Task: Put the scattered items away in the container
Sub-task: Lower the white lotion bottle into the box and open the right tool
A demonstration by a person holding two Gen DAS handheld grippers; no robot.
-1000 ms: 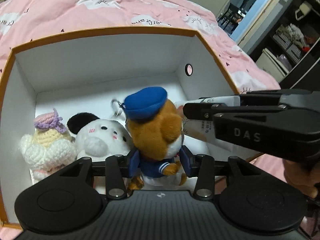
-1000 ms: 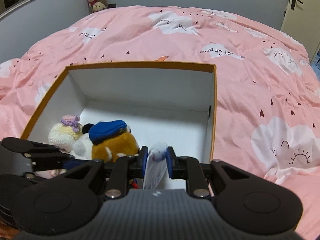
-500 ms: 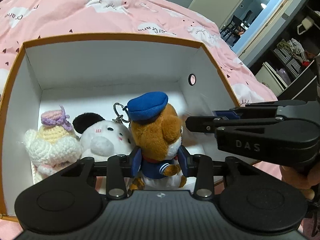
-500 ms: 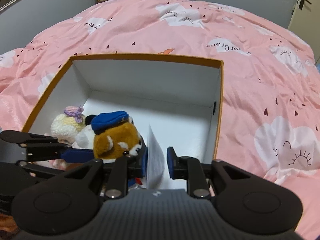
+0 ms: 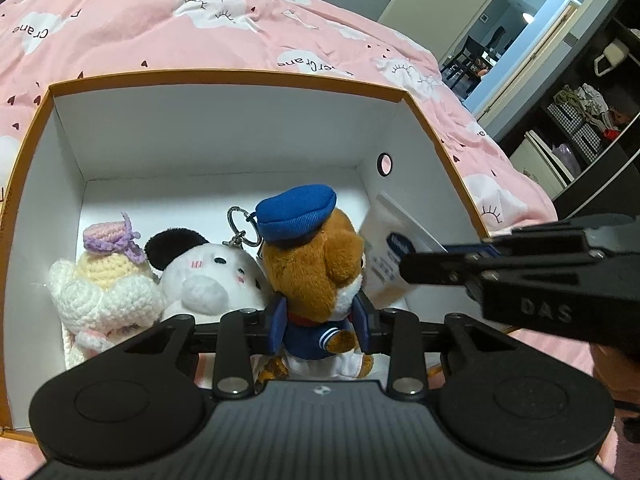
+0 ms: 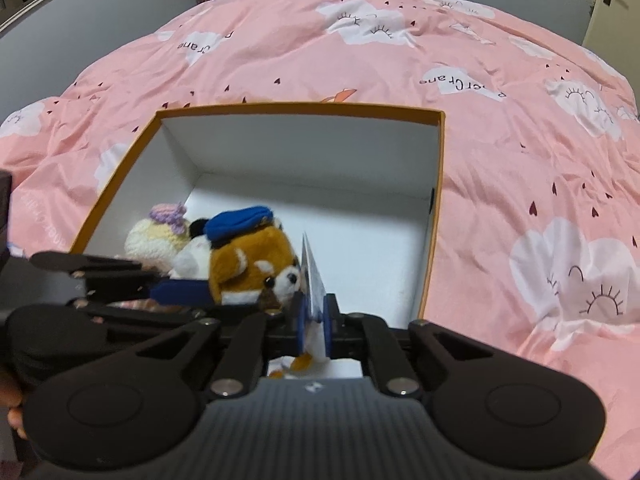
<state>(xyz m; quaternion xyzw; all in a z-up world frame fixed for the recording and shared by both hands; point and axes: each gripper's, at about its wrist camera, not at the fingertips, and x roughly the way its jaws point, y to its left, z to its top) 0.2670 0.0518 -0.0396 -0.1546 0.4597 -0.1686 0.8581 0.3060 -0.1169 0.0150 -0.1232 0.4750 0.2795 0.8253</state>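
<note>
Both grippers over the orange-rimmed white cardboard box (image 5: 224, 128), which sits on the pink cloud-print duvet (image 6: 360, 48).

Left gripper (image 5: 320, 320): jaws closed on the torso of the brown plush animal in a blue sailor cap and navy sailor suit (image 5: 316, 256). Toy is upright, inside the box opening near the front wall; feet hang below the blue pads. Whether it touches the box floor cannot be told.

Right gripper (image 6: 314, 322): jaws closed on a flat white packet with a blue label (image 6: 312, 276), held on edge and rising above the pads. In the left wrist view the packet (image 5: 390, 252) stands just beside the sailor plush on its right side, within the box near the right wall. Its lower end is hidden, so contact with the floor is not confirmed.

Already in the box, left front corner:
- 1 crocheted cream-and-white doll with a purple bow (image 5: 106, 280)
- 1 white plush panda head with a black ear and a metal key ring (image 5: 208, 276), touching both the doll and the sailor plush.

Progress, as judged: 2 items stowed and free of any grip; 2 more positioned inside the box but not released. Remaining: open each gripper and withdraw. No other loose items visible on the duvet in either view, though areas behind the grippers are hidden. Task appears near its end.

Risk note: packet is thin and may tip over on release.
</note>
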